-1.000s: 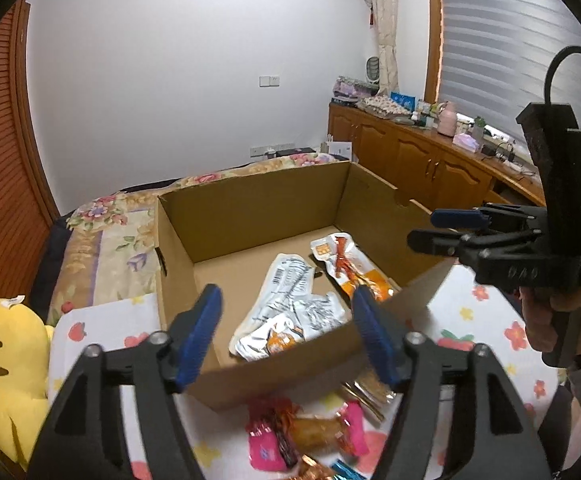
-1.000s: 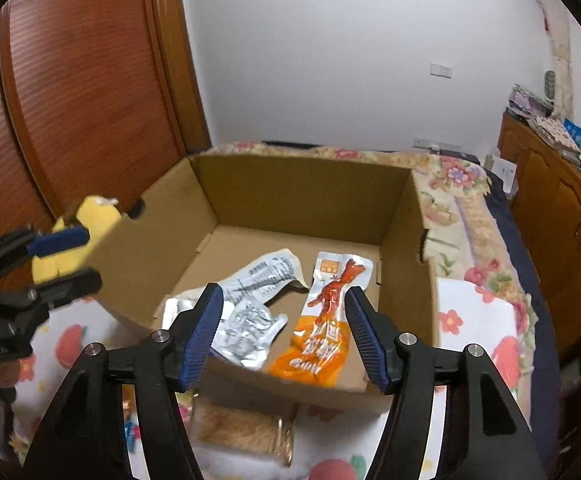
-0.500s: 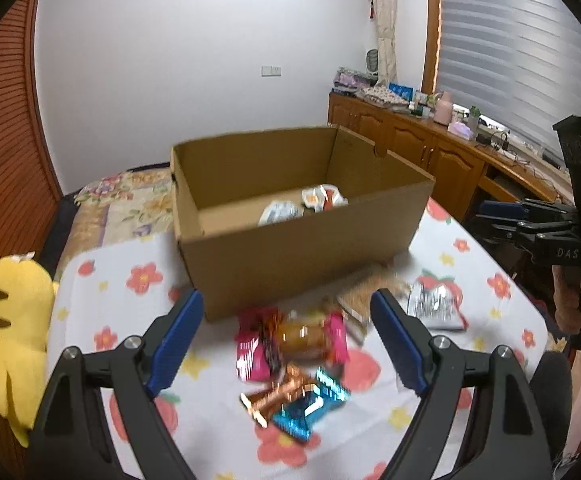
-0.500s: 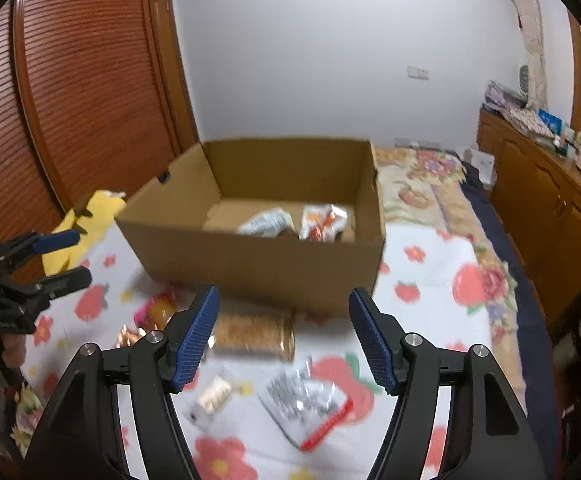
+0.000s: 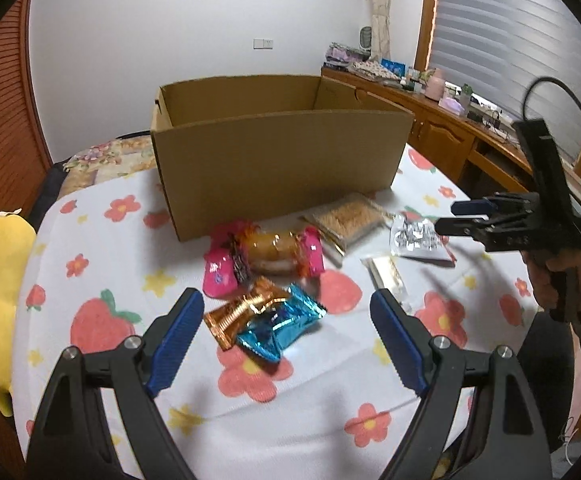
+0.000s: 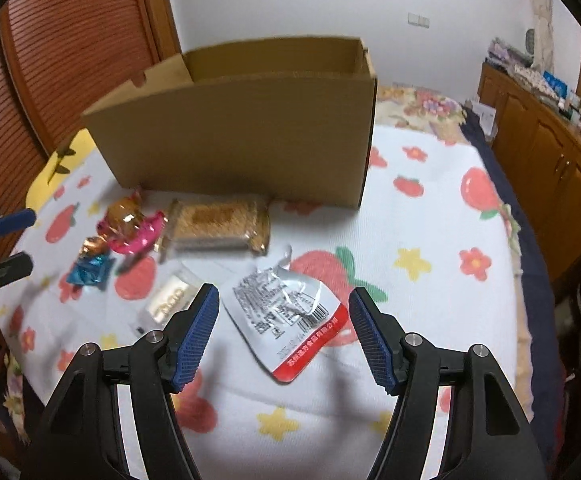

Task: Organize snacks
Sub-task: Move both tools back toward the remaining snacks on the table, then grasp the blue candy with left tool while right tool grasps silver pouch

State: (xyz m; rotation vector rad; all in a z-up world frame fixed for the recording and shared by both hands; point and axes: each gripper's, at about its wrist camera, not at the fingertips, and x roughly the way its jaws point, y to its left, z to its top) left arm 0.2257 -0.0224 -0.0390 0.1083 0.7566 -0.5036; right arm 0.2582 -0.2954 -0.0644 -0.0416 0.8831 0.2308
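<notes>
Both tongs gape over loose snacks (image 5: 266,320) before the box (image 5: 278,160).

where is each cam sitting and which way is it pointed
Left wrist: on the left gripper, jaws open, angled down at the orange and blue foil candies; the right gripper and a hand show at right.
Right wrist: on the right gripper, jaws open, angled down at the silver foil pouch with a red edge; the left gripper shows at left.
Shared: the brown cardboard box, the fruit-print cloth, the loose snacks.
</notes>
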